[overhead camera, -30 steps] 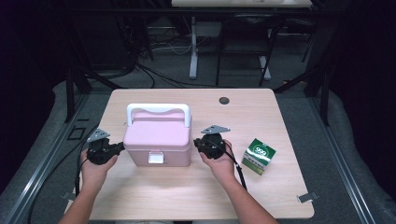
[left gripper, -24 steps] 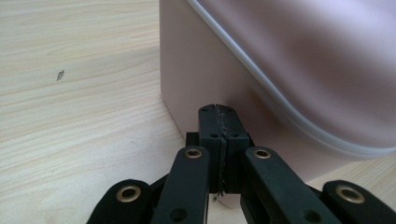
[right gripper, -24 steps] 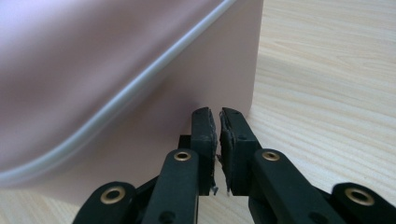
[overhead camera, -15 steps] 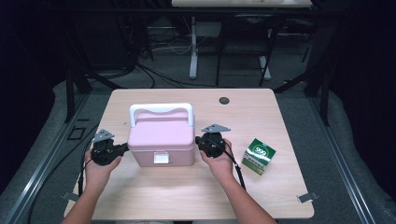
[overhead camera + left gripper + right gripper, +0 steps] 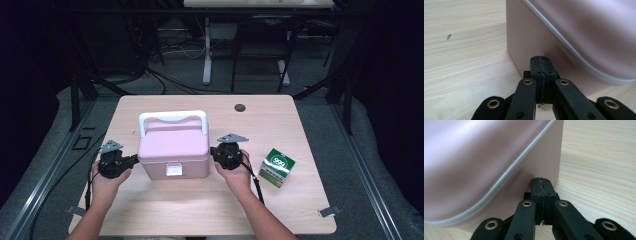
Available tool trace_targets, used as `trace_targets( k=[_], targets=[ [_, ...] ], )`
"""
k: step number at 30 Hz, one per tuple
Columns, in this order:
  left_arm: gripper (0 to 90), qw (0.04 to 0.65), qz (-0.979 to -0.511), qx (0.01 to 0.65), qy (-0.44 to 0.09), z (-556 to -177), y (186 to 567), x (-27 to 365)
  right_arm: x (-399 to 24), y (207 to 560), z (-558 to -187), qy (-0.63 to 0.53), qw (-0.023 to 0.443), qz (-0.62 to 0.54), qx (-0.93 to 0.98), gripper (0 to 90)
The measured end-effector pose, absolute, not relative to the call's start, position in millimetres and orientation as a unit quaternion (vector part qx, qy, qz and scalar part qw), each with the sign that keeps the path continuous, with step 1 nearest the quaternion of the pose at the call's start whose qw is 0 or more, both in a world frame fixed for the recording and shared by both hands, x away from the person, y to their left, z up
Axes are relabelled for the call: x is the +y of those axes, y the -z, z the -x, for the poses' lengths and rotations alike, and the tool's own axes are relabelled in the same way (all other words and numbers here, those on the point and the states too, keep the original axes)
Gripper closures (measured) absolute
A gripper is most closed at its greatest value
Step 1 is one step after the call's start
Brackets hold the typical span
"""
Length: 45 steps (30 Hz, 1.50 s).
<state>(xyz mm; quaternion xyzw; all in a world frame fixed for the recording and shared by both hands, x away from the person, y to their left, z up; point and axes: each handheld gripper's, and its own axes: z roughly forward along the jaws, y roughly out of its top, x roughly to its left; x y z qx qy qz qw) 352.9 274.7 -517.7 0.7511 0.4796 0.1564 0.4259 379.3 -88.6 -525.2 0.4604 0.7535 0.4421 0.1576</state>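
High view: pink box [image 5: 173,146] sits mid-table between left gripper [image 5: 134,159] and right gripper [image 5: 214,151], both clenched empty against its ends. Judged step: squeezing to shift it; next needs even pressure.

Table top [image 5: 280,125] brightly lit from above, surroundings dark, high view soft and grainy, pink box [image 5: 579,32] blurred close ahead of the closed jaws in both gripper views, faint shadow at its base
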Motion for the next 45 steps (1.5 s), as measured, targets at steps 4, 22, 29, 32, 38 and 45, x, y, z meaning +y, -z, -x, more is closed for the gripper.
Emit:
trace_targets(
  k=[4, 22, 29, 32, 38, 45],
  targets=[
    [90.0, 0.426, -0.750, 0.482, -0.157, -351, 518, 274, -89, 525, -377, -0.444, 0.161, -0.462, 0.751, 90.0],
    [90.0, 0.420, -0.759, 0.472, -0.160, -345, 516, 266, -96, 524, -365, -0.439, 0.160, -0.464, 0.752, 90.0],
    [90.0, 0.417, -0.763, 0.467, -0.159, -342, 516, 261, -101, 523, -358, -0.436, 0.161, -0.461, 0.756, 90.0],
    [90.0, 0.417, -0.765, 0.465, -0.158, -340, 515, 259, -103, 522, -356, -0.436, 0.163, -0.460, 0.756, 90.0],
    [90.0, 0.416, -0.769, 0.459, -0.155, -336, 515, 255, -108, 522, -348, -0.434, 0.161, -0.459, 0.758, 90.0],
    [90.0, 0.414, -0.774, 0.455, -0.152, -331, 514, 251, -114, 519, -336, -0.428, 0.159, -0.456, 0.764, 90.0]
  ],
)
